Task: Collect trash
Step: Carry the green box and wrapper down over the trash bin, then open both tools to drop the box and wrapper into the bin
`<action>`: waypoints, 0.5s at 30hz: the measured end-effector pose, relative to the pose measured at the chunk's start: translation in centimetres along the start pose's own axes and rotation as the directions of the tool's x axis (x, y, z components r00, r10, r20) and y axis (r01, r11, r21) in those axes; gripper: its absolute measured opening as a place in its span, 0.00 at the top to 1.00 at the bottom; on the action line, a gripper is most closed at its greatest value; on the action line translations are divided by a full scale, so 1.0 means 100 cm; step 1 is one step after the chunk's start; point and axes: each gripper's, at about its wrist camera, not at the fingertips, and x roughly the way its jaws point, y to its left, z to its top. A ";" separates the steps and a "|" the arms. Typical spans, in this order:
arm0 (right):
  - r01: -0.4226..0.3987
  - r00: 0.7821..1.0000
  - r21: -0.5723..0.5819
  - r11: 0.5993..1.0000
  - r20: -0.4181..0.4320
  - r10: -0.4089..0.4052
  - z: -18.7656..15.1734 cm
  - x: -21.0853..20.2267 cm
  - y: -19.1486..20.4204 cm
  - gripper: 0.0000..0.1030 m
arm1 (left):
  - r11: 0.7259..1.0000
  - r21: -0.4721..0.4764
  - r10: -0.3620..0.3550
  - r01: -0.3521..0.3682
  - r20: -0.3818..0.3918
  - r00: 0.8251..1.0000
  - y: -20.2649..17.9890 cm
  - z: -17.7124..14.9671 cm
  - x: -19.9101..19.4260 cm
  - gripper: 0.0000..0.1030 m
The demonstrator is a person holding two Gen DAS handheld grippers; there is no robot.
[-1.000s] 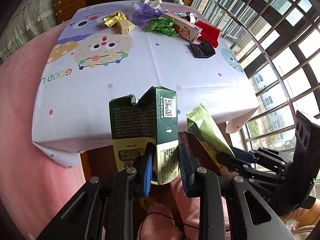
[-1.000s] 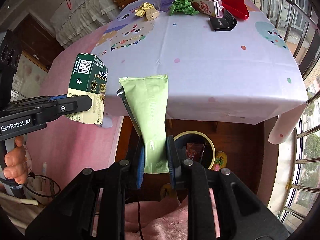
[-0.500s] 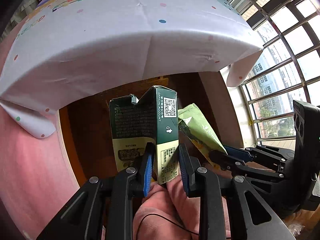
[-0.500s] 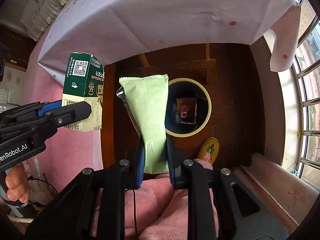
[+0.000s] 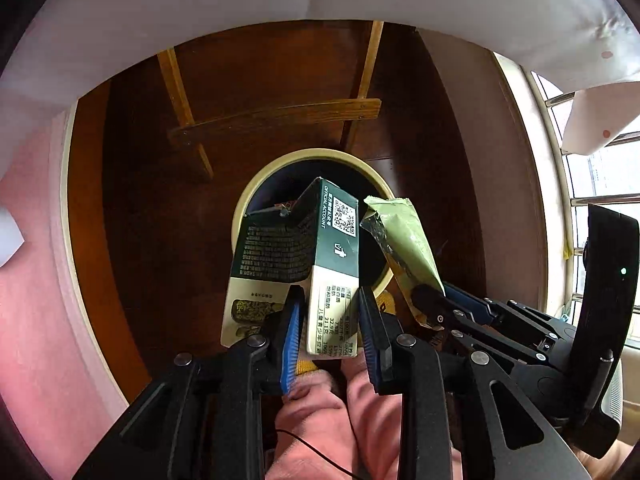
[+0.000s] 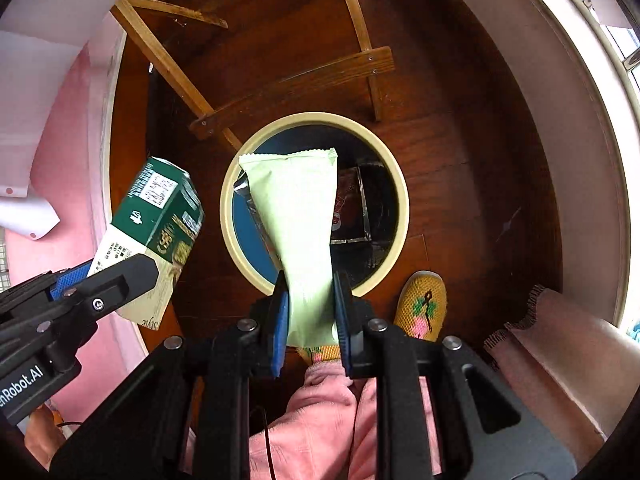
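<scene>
A: What is seen, from the largest thing down?

B: A dark wooden floor (image 6: 460, 160) is seen from above, with a white cloth (image 5: 200, 20) hanging at the top edge. A round bin (image 6: 403, 216) with a cream rim is stood on the floor, and dark wrappers are seen inside it.

A: And the trash being held?

B: A green and cream carton (image 5: 296, 264) is clamped by the left gripper (image 5: 330, 320), its pads pressed against the carton's lower part; it is held above the bin's mouth in the left view. A pale green wrapper (image 6: 298, 216) is pinched at its lower end by the right gripper (image 6: 310, 308) and is held upright over the bin's opening.

A: Anything smaller?

B: A yellow slipper (image 6: 424, 304) is seen just beside the bin.
</scene>
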 end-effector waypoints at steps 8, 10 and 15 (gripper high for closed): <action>-0.001 1.000 0.039 0.999 -0.002 0.001 0.036 0.065 -0.018 0.63 | 0.996 -0.008 0.093 -0.093 0.015 0.996 0.003 0.022 0.062 0.29; -0.003 1.000 0.030 1.000 -0.004 0.003 0.041 0.072 -0.021 0.61 | 0.993 -0.014 0.117 -0.116 0.030 0.993 0.003 0.030 0.068 0.24; -0.012 1.000 0.015 1.000 -0.013 0.013 0.047 0.076 -0.022 0.52 | 0.989 -0.043 0.146 -0.143 0.065 0.987 0.010 0.034 0.067 0.22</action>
